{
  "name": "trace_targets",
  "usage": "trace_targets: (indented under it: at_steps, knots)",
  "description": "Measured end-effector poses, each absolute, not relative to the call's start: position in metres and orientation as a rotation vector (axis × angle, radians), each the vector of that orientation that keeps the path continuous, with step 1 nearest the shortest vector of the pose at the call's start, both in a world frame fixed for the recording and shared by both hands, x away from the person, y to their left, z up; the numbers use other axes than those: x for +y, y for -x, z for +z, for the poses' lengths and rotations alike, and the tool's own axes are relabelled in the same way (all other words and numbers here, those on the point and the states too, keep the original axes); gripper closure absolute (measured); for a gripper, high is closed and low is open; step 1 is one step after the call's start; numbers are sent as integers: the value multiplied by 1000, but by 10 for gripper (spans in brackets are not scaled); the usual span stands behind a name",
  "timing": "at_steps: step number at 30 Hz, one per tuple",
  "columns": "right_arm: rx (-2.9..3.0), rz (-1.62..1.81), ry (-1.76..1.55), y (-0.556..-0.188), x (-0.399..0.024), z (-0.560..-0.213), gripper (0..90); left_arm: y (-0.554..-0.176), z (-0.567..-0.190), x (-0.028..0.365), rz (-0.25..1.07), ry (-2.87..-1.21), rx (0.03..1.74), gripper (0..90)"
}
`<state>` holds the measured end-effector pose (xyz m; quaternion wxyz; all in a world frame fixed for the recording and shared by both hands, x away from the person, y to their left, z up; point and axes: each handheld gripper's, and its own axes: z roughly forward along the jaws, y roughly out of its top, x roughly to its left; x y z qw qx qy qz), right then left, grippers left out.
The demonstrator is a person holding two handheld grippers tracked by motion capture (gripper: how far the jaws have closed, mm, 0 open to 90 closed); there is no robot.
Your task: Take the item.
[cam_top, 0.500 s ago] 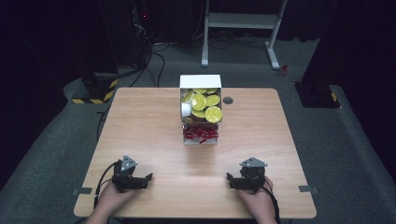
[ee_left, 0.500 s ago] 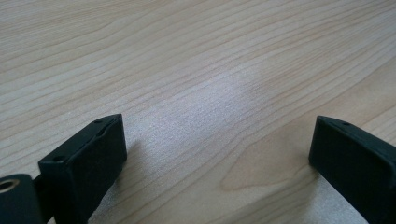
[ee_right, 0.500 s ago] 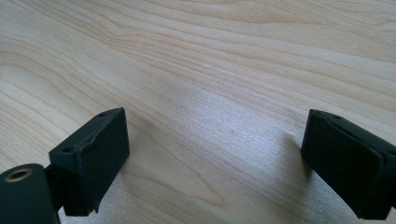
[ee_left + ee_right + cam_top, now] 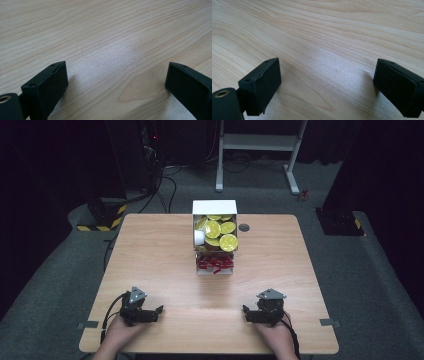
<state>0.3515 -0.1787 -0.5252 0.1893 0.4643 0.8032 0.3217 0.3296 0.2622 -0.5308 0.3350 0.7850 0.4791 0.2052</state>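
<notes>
A white box stands at the far middle of the wooden table, holding several yellow-lidded round cups and one white one. In front of it a low tray carries small red pieces. My left gripper rests near the front left edge, held by a hand, and points toward the right. My right gripper rests near the front right edge and points left. In each gripper view the two black jaws stand wide apart over bare wood, left gripper and right gripper both open with nothing between them.
A small dark round grommet sits in the tabletop right of the box. Beyond the table are a white frame stand, cables on the grey carpet and a yellow-black striped base. Bare wood lies between the grippers and the box.
</notes>
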Motion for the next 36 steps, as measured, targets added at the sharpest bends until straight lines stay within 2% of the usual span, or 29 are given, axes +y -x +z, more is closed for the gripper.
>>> trace_targets:
  at_steps: [36]
  knots:
    - [2176, 1085, -1220, -349, -203, -510, 131, -330, -531, 262, 533, -2051, 1249, 54]
